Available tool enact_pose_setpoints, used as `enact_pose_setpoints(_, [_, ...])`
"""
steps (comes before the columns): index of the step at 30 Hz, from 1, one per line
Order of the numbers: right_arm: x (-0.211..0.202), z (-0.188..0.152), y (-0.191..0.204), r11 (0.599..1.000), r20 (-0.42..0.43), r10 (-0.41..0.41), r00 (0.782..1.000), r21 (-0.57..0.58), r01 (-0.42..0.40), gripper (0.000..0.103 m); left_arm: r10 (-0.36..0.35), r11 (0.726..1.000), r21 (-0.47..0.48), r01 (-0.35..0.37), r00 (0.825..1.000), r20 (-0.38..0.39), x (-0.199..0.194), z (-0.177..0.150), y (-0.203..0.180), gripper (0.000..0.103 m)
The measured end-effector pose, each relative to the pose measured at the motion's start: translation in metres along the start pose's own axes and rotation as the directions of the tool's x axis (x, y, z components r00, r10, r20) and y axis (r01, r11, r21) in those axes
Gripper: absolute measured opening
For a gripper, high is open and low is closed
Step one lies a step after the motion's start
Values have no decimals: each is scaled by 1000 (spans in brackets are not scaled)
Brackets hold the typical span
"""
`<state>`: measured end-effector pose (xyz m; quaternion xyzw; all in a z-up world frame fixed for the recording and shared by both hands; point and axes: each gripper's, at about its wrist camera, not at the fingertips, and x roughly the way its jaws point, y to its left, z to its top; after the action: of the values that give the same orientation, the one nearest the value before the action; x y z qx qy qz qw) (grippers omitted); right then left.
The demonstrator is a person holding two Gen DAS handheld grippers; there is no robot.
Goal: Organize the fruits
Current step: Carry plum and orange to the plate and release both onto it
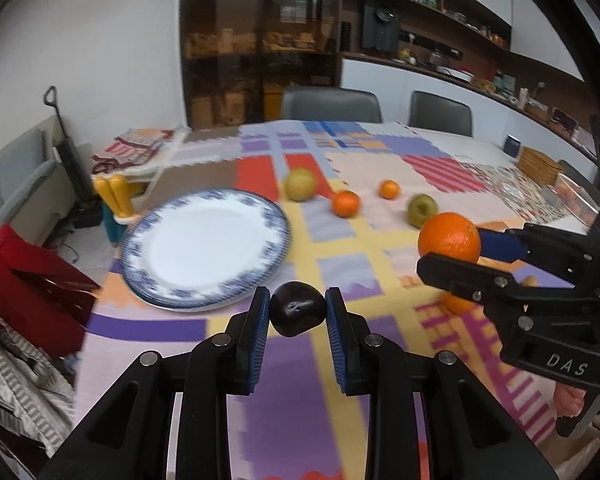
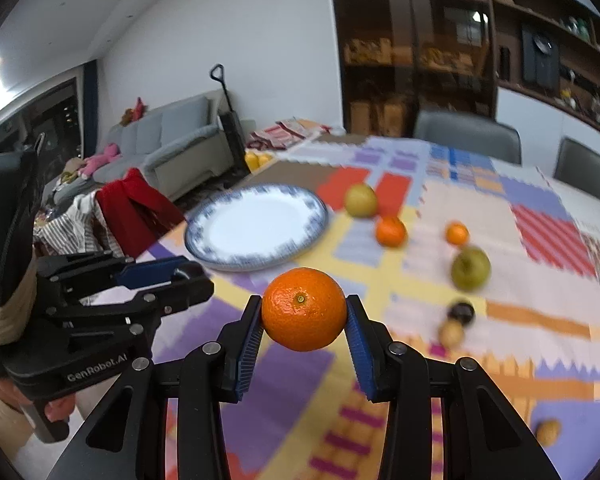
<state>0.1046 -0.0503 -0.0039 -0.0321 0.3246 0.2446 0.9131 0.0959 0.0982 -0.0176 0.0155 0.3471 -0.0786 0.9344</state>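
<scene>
My left gripper point(image 1: 298, 312) is shut on a small dark plum point(image 1: 298, 309), held above the patchwork tablecloth just in front of the blue-rimmed white plate point(image 1: 204, 246). My right gripper point(image 2: 305, 312) is shut on an orange point(image 2: 304, 308), also lifted off the table. In the left wrist view that orange point(image 1: 449, 238) hangs at the right. The plate point(image 2: 256, 232) has nothing on it. Beyond it on the cloth lie a yellow-green fruit point(image 1: 300, 184), two small oranges point(image 1: 345, 203) point(image 1: 389, 189) and a green apple point(image 1: 422, 209).
A dark fruit point(image 2: 461, 312) and two tan fruits point(image 2: 451, 332) point(image 2: 548, 432) lie at the right of the cloth. A red garment point(image 1: 32, 280) drapes a chair at the left table edge. Yellow bottles point(image 1: 114, 196) stand beyond the plate. Two grey chairs point(image 1: 330, 104) face the far side.
</scene>
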Motion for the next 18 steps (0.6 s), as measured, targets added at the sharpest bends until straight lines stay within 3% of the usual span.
enact_pose_setpoints(8, [35, 41, 24, 999, 7, 32, 999, -20, -32, 42, 48, 997, -59, -48, 999, 0, 16, 20, 51, 28])
enact_pose_setpoints(18, [103, 70, 36, 999, -78, 37, 996, 13, -36, 42, 77, 993, -79, -82, 995, -65, 62, 31, 98, 28])
